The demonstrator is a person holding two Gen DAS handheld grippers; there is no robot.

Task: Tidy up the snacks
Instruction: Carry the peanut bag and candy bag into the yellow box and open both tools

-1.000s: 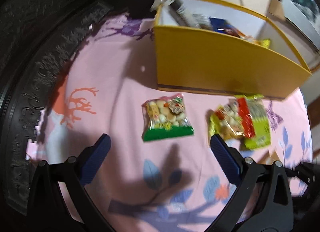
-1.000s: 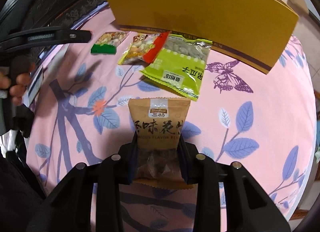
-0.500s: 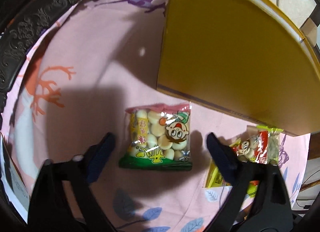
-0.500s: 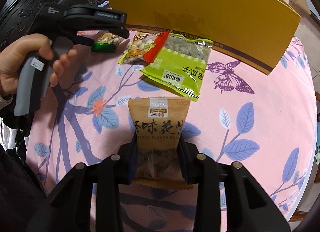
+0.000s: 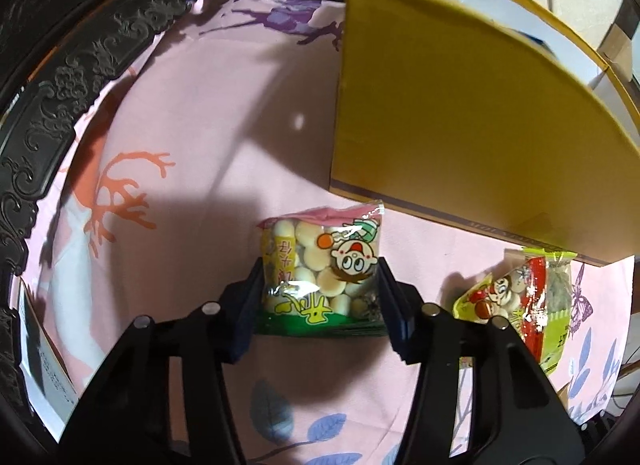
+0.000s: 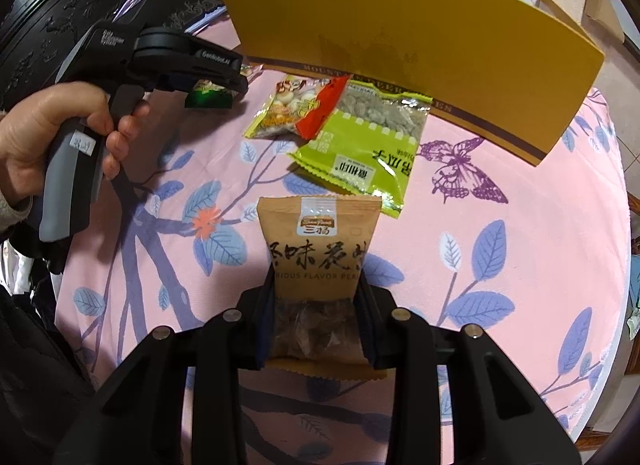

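As seen from the left wrist, left tongs (image 5: 318, 291) are closing on the biscuit packet (image 5: 320, 271), pads touching both its sides, on the worktop (image 5: 192, 193) before the yellow box (image 5: 460, 117). From the right wrist, right tongs (image 6: 318, 315) stand narrow, clamping the brown peanut packet (image 6: 318, 261) above the worktop.

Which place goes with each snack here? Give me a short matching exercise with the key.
Things:
1. biscuit-ball packet
2. brown peanut packet
3. green seed packet
4. yellow box

Places:
A. flat on the cloth, just in front of the box
B. between the left gripper's closing fingers
C. standing at the far side of the pink tablecloth
D. clamped in the right gripper

Pairs: 1-B, 2-D, 3-A, 4-C
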